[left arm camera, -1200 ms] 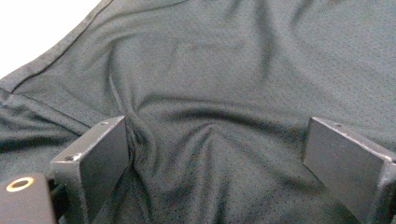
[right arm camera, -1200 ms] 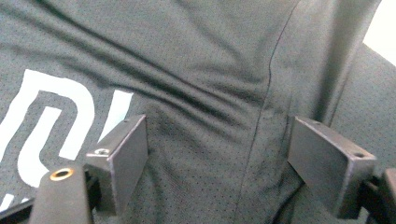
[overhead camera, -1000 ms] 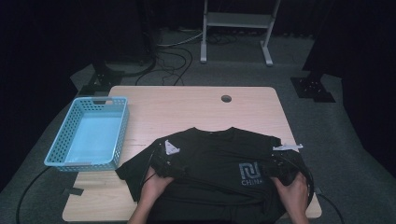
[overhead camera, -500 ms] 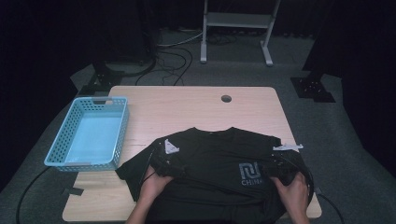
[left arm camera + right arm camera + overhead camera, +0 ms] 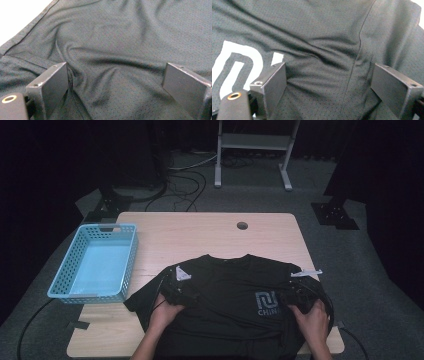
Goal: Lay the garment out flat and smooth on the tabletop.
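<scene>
Overhead, a black T-shirt (image 5: pixel 235 292) lies spread on the near half of a wooden table (image 5: pixel 200 232), while the left gripper (image 5: pixel 116 86) and right gripper (image 5: pixel 329 85) press into its fabric, jaws wide apart, gripping nothing.

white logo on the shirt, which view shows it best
The high view: the whole white logo shows on the black t-shirt, near the right gripper. The right gripper view shows part of it, cut off at the left edge. The left gripper view has plain fabric.
</scene>
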Available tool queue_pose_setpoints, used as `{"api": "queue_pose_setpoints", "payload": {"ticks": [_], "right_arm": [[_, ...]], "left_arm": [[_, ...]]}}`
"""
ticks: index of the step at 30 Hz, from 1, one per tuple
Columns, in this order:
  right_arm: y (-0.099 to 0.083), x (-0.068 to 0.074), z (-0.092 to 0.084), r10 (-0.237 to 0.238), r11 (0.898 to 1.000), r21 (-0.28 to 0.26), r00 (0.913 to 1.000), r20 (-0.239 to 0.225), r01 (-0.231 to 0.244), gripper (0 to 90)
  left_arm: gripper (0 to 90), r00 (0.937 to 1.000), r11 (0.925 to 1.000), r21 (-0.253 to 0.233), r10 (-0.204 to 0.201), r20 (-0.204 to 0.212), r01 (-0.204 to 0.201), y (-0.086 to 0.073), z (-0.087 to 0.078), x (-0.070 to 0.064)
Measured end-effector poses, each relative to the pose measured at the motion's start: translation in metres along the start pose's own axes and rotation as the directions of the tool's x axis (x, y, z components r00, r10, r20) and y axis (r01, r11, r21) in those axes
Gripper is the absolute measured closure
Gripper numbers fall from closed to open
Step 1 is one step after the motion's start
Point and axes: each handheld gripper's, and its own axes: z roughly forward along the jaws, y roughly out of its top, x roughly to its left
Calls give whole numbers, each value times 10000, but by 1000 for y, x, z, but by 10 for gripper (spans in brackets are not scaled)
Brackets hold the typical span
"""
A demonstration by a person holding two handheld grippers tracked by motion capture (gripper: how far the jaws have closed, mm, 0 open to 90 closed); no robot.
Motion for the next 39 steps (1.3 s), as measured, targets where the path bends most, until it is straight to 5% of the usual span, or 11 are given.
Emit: {"api": "queue_pose_setpoints", "payload": {"ticks": [25,39], "right_arm": [[41,-20,25,-175,9988,459,9997,-142,181,124],[86,-42,54,-355,9971,662,9990,-274,372,122]], "left_arm": [[59,9999,9996,238,-135,-61,136,28,23,36],[33,9991,9976,593,-336,-266,351,64,54,73]]}}
